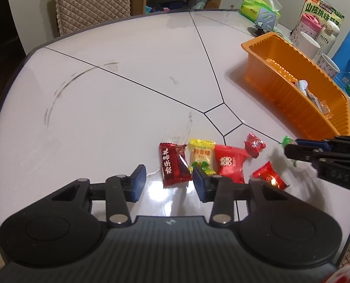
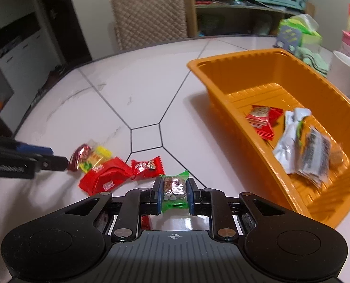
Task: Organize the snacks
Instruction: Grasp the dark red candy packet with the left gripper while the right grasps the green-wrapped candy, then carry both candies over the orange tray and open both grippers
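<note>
Left gripper [image 1: 169, 180]: matte black body with a ribbed grey-black top plate bearing a small white emblem, two round domed housings left and right, black link arms pinned with silver round-head screws, and fingers [image 1: 137, 182] faced with dark blue pads. Right gripper [image 2: 174, 194]: same build, black links with silver screws, blue-padded fingers [image 2: 157, 194], and a white crosshair mark on the ribbed plate. Seen from the other side, each finger arm carries faint embossed lettering, too blurred to read.
</note>
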`<state>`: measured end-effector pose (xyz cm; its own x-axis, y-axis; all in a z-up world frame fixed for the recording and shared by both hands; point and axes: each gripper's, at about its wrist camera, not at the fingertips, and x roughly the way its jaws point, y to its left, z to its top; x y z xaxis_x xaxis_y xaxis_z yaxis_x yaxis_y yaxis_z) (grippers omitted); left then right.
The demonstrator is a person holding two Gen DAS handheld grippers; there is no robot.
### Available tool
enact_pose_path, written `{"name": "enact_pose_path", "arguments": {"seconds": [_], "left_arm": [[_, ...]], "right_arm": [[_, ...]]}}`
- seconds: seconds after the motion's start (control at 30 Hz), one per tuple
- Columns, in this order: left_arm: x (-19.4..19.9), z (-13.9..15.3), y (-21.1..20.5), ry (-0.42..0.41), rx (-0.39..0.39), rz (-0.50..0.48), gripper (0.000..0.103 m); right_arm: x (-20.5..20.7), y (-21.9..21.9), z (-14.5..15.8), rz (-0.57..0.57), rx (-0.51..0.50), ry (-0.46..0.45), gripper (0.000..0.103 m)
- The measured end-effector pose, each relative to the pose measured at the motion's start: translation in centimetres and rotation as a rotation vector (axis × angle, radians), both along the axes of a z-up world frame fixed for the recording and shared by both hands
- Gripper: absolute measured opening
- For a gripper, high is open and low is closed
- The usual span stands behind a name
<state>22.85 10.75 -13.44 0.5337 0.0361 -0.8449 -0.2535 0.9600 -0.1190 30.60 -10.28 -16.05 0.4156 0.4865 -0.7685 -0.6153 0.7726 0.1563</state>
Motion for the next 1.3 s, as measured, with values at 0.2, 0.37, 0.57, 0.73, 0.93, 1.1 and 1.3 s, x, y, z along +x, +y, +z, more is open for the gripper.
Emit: {"name": "enact_pose_path", "arguments": {"seconds": [0.2,0.37,0.57,0.73,0.93,1.1,1.3], "left_arm": [[1.4,-0.9,0.5,0.007,-0.020,0.011,0.038],[2.1,-1.6,0.7,0.026,-0.023,0.012,0.027],[2.6,-1.7,0.4,0.027,0.001,-0.008,0.024],[2.5,-1.7,0.3,0.026,0.011,-0.018,0.023],[2.1,-1.3,0.4,0.014,0.011,-0.017,0.023],[1.3,-0.3,0.4,0.001,0.011,-0.014,0.022],[-0.6,1.4,-0.1,-0.020,0.005,-0.019,0.022]], "right_arm": [[0.2,-0.7,0.5,-0.030,0.005,0.003,0.021],[0.3,-0.9,0.5,-0.041,0.003,0.008,0.021],[0.3,-0.9,0.4,-0.045,0.005,0.019,0.021],[0.0,-0.8,0.4,-0.044,0.008,0.018,0.021],[-0.1,-0.9,0.9,-0.048,0.019,0.020,0.021],[-0.6,-1.1,1.6,-0.050,0.035,0.014,0.021],[-1.6,-1.7,2.6,-0.057,0.061,0.014,0.021]]}}
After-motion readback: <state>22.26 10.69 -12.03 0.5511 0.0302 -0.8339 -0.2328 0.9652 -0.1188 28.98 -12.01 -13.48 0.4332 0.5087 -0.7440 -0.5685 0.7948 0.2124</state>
